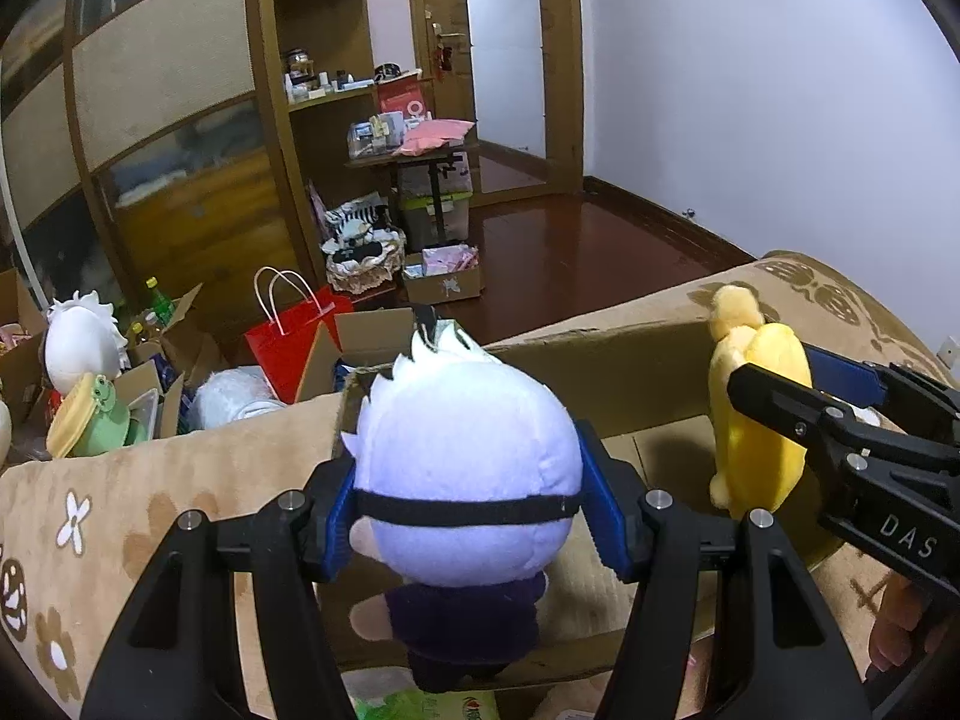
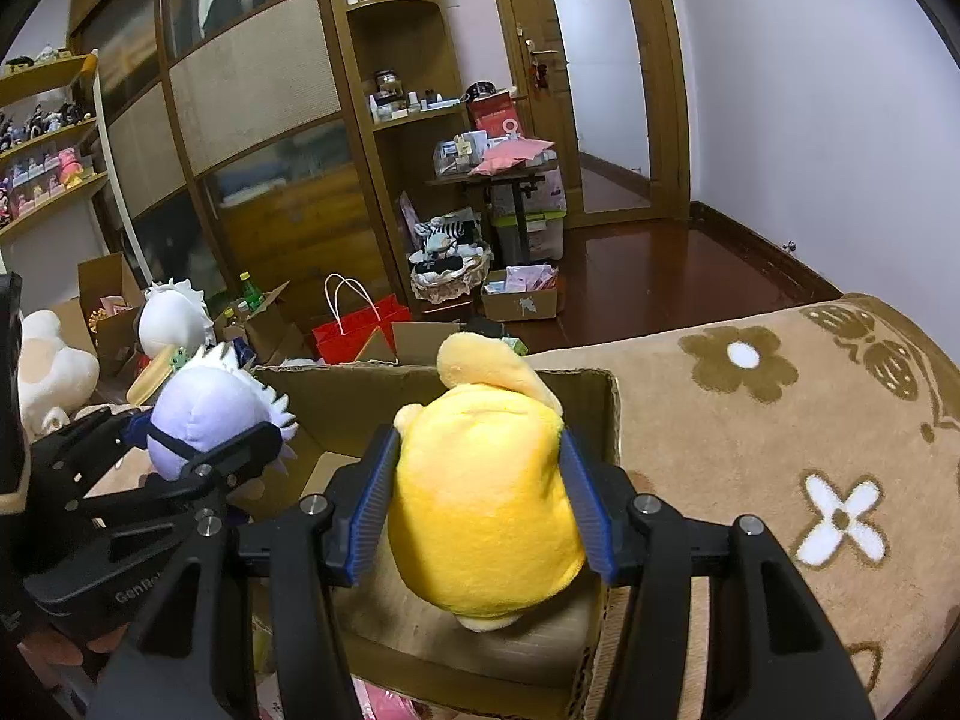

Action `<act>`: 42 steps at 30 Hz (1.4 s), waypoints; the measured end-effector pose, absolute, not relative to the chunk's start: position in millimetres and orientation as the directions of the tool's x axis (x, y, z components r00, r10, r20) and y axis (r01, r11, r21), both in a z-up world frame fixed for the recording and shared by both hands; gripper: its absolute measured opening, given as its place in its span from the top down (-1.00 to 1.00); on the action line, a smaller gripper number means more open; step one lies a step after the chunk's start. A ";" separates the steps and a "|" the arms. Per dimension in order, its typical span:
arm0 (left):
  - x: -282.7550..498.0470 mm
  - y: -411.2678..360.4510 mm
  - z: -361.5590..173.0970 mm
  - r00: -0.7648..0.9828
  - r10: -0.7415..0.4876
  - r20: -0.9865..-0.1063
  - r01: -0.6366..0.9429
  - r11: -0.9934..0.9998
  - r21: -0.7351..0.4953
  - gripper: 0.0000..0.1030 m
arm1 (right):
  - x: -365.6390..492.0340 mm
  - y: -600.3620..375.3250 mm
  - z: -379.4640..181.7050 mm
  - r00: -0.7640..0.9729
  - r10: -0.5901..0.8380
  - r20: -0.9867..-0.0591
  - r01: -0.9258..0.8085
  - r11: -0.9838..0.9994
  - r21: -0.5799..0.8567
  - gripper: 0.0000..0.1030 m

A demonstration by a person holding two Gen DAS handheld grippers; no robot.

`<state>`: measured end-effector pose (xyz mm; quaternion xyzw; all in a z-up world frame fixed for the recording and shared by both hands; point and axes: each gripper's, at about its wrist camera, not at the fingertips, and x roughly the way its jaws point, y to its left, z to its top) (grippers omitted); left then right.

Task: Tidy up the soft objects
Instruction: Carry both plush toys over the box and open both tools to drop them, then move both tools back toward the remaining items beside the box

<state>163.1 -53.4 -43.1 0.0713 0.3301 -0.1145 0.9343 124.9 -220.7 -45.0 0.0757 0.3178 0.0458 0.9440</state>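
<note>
- A tan blanket (image 2: pixel 780 420) with brown and white flowers lies spread under and around everything here.
- An open cardboard box (image 1: pixel 630 372) sits on the blanket, flaps up, with both toys held over its inside.
- The white-haired doll (image 1: pixel 468 468), with a black band round its head and dark clothes, hangs upright above the box's left half. The left gripper (image 1: pixel 468 510) pinches its head from both sides, blue fingers (image 1: pixel 339 516) pressed into the plush.
- The yellow plush toy (image 2: pixel 486 498) hangs above the box's right half, near the right wall. The right gripper (image 2: pixel 483 510) squeezes its body between its fingers (image 2: pixel 375 510).
</note>
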 end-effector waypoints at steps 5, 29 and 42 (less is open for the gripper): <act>162.5 -55.2 -44.0 0.751 -0.177 -0.636 0.274 0.960 0.056 -0.20 | 123.9 -220.0 -46.8 0.791 0.139 -0.596 -0.042 0.984 0.173 -0.14; 157.7 -45.3 -28.7 0.767 -0.120 -0.630 0.230 0.968 0.097 -0.83 | 101.9 -219.4 -23.8 0.823 0.145 -0.549 -0.019 0.974 0.227 -0.82; 122.8 -17.6 -7.8 0.771 -0.072 -0.633 0.177 0.978 0.105 -0.96 | 72.5 -211.8 4.0 0.817 0.137 -0.560 -0.016 0.976 0.215 -1.00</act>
